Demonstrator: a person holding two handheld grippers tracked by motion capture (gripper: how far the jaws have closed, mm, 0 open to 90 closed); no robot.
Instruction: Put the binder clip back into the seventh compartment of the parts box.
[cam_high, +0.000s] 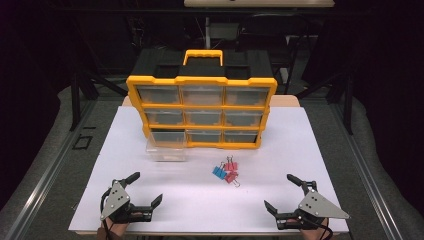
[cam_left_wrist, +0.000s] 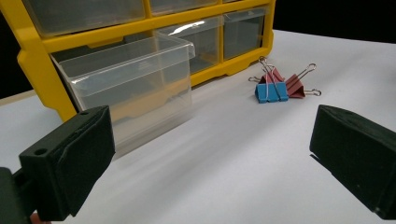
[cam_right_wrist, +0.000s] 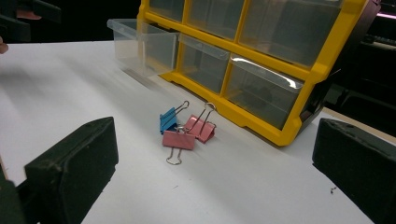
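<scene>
Starting stage: left gripper (cam_high: 141, 189) and right gripper (cam_high: 283, 191) wide, empty, near front edge. Binder clips (cam_high: 226, 172) mid-board; clear drawer (cam_high: 166, 152) pulled out. Next: grip one clip.

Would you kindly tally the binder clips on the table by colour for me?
Blue binder clip: 1
Pink binder clips: 2
Total: 3
</scene>
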